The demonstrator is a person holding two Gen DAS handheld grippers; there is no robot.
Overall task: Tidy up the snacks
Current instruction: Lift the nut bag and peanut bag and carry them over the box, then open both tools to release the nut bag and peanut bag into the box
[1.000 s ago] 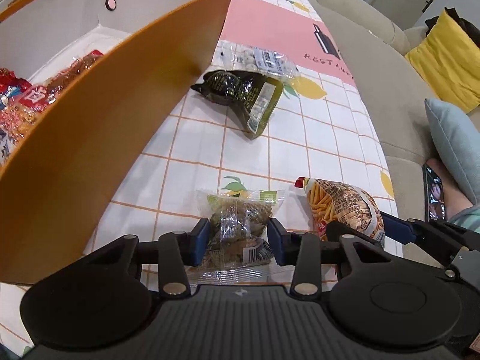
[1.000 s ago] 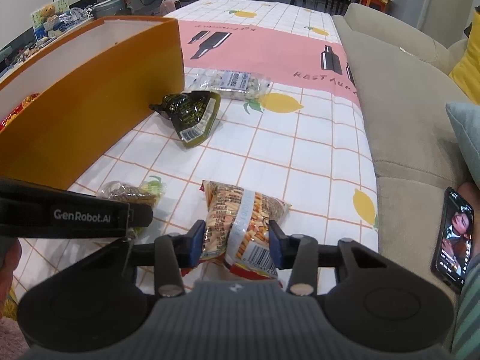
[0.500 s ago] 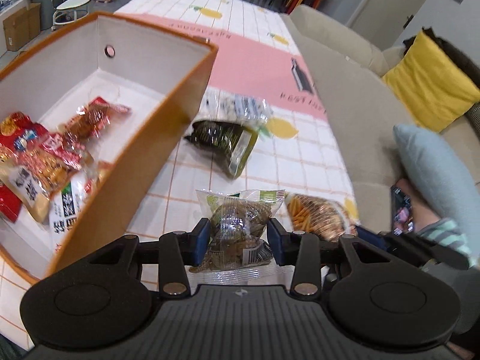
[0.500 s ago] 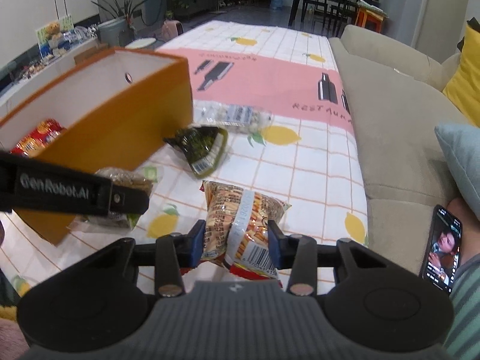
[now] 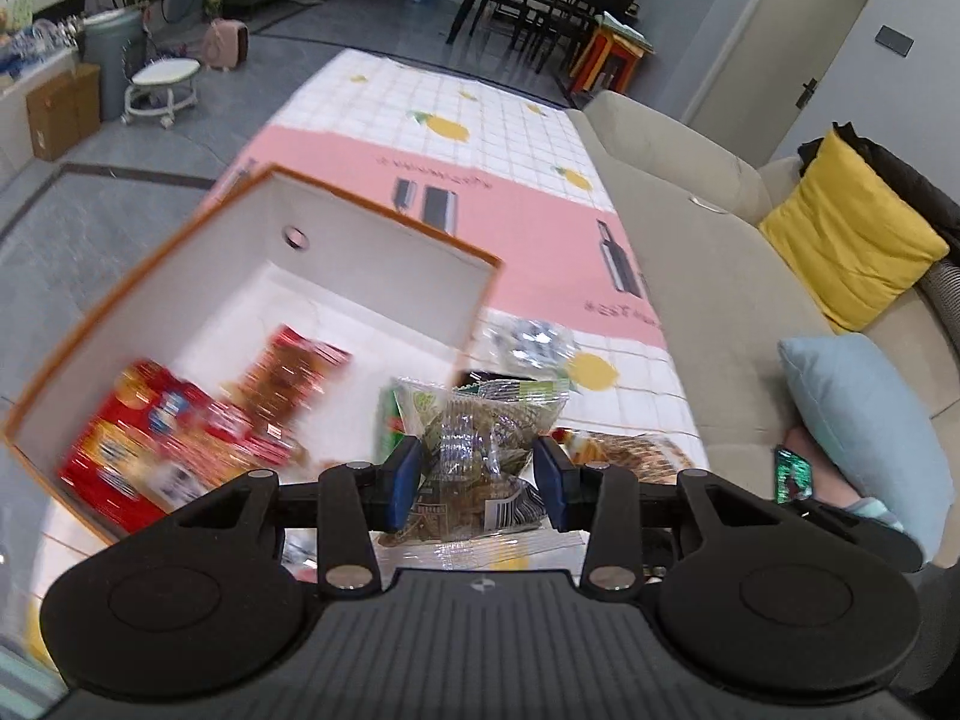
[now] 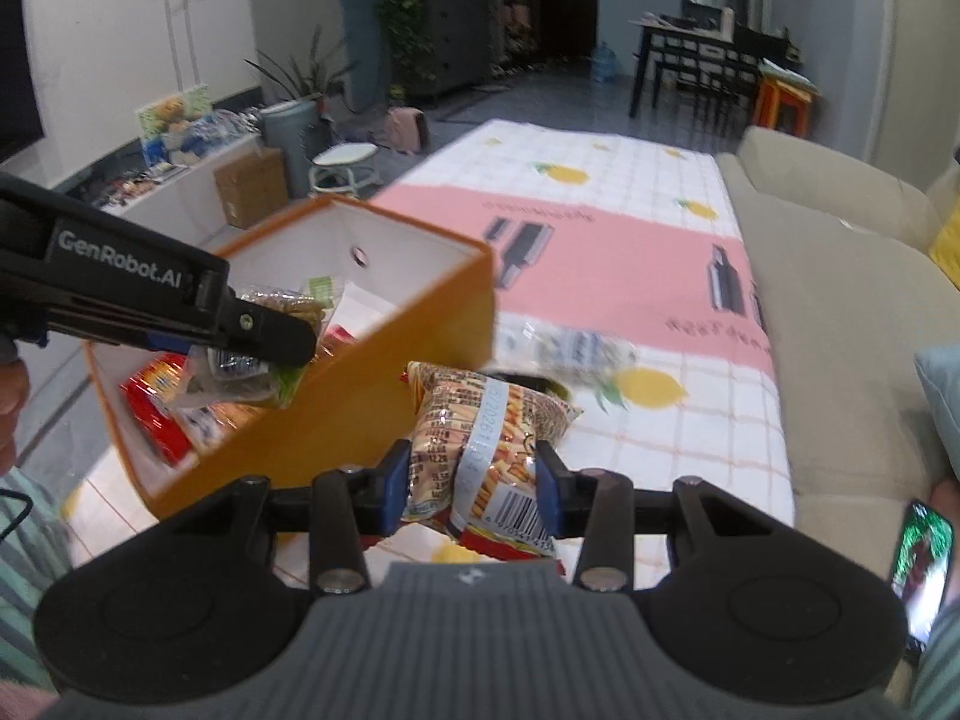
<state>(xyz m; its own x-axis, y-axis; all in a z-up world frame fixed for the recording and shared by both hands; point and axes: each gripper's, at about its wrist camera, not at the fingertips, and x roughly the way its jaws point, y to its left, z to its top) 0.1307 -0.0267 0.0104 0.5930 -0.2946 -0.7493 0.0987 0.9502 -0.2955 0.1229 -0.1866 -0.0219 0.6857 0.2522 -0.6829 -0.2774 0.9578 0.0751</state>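
My left gripper (image 5: 477, 483) is shut on a clear bag of brown snacks (image 5: 480, 444), lifted above the near right corner of the orange box (image 5: 384, 213). That box holds several red snack packs (image 5: 150, 450). In the right wrist view my right gripper (image 6: 474, 483) is shut on an orange bag of stick snacks (image 6: 480, 426), raised just right of the orange box (image 6: 384, 420). There the left gripper (image 6: 264, 339) hangs over the box with its clear bag (image 6: 240, 378). A clear silver-printed pack (image 6: 576, 354) and a dark green pack, mostly hidden, lie on the tablecloth.
The table wears a checked lemon cloth with a pink band (image 5: 540, 204). A beige sofa (image 5: 708, 276) runs along the right with a yellow cushion (image 5: 852, 246), a pale blue cushion (image 5: 864, 426) and a person's phone (image 6: 921, 564). A stool and cardboard box stand on the floor to the left.
Both grippers have risen with their bags off the table. The left one has carried its clear bag leftward over the box's open top; the right one has lifted beside the box's side.
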